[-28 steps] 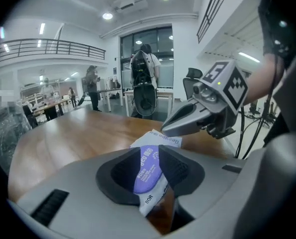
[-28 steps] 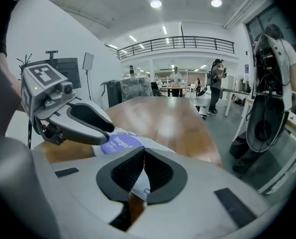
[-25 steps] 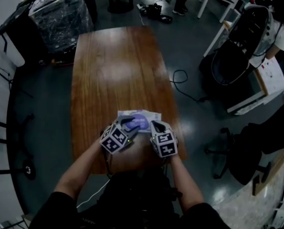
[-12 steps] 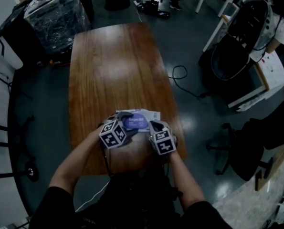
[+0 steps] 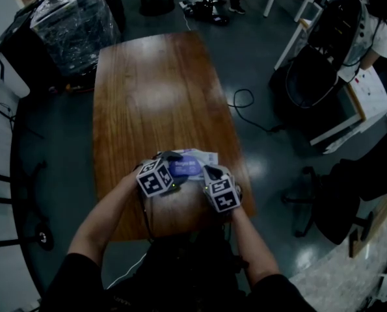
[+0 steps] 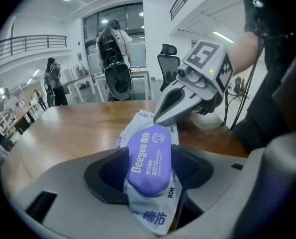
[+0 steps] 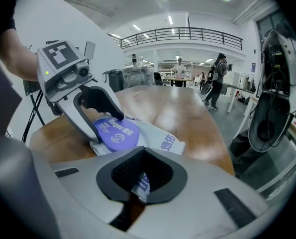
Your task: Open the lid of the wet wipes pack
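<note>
A white wet wipes pack (image 5: 205, 157) with a purple oval lid (image 5: 185, 168) lies near the front edge of the wooden table (image 5: 157, 90). My left gripper (image 5: 170, 162) reaches over it from the left. In the left gripper view the lid (image 6: 150, 153) sits flat and shut between its black pads (image 6: 108, 176), and the jaws are closing around it. My right gripper (image 5: 204, 173) is shut on the pack's near right edge; the white wrapper (image 7: 140, 180) is pinched between its pads. In the right gripper view the left gripper (image 7: 108, 128) straddles the lid (image 7: 115, 133).
A bundle wrapped in plastic film (image 5: 73, 18) stands off the table's far left corner. A black stroller (image 5: 326, 51) and a white desk are at the right, a cable (image 5: 245, 103) lies on the floor, and an office chair (image 5: 349, 197) stands at the near right.
My left gripper has sunk a little and rolled, and its jaws now stand either side of the purple lid. The right gripper and the pack have stayed in place.
</note>
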Available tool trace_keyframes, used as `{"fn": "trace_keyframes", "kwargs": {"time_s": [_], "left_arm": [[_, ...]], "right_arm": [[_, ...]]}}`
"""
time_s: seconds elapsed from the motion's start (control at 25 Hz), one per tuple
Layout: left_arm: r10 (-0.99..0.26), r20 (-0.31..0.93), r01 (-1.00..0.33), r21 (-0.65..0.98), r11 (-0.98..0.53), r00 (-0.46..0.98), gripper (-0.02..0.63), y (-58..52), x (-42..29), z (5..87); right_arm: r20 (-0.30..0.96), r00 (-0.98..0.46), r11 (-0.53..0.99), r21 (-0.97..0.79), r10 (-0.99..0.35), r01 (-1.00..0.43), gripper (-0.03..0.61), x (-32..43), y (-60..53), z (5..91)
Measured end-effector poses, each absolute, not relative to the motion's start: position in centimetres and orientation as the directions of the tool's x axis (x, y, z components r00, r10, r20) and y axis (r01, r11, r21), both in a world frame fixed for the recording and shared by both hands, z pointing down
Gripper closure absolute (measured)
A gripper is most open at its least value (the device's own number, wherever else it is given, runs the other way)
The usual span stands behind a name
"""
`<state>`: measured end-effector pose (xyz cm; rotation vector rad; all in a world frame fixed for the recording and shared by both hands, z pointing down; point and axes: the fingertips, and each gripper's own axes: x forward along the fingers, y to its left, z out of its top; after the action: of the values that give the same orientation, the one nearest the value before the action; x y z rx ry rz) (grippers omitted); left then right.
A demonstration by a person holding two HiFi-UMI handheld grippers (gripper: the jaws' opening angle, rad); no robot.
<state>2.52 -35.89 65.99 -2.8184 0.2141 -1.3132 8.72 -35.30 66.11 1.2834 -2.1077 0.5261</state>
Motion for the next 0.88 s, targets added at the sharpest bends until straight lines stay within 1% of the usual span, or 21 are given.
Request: {"fn": "trace_keyframes", "kwargs": {"time_s": [0.2, 0.36, 0.48, 0.6, 0.72, 0.8, 0.88], "left_arm": [[-0.07, 0.75, -0.138, 0.029, -0.99, 0.658, 0.337, -36.2, 2.4, 65.5], [-0.03, 0.702, -0.183, 0.144, -0.972, 0.712, 0.348, -36.6, 2.6, 64.9], [-0.031, 0.674, -0.187, 0.16, -0.969, 0.738, 0.357, -36.5, 2.6, 64.0], [-0.057, 0.653, -0.18, 0.122, -0.976, 0.755, 0.421, -36.4, 2.7, 62.7], [-0.116, 0.629, -0.198, 0.062, -0.978, 0.769, 0.496, -37.0, 2.9, 61.1], [-0.142, 0.619, -0.209, 0.036, -0.977, 0.772, 0.513, -37.6, 3.0, 60.5], [-0.168, 0.608, -0.234, 0.03, -0.972, 0.776, 0.515, -38.4, 3.0, 60.2]], "right_arm": [[0.676, -0.349, 0.452, -0.026, -0.649, -0.891, 0.568, 8.6, -35.3, 66.0], [0.679, -0.347, 0.454, -0.023, -0.647, -0.891, 0.568, 8.9, -35.4, 66.2], [0.677, -0.351, 0.455, -0.027, -0.647, -0.89, 0.568, 8.8, -35.4, 66.2], [0.676, -0.352, 0.454, -0.03, -0.647, -0.891, 0.568, 8.8, -35.3, 66.3], [0.677, -0.35, 0.451, -0.029, -0.648, -0.892, 0.568, 8.9, -35.3, 66.3], [0.677, -0.346, 0.45, -0.026, -0.649, -0.893, 0.568, 8.8, -35.3, 66.3], [0.677, -0.346, 0.45, -0.024, -0.649, -0.893, 0.568, 8.7, -35.3, 66.3]]}}
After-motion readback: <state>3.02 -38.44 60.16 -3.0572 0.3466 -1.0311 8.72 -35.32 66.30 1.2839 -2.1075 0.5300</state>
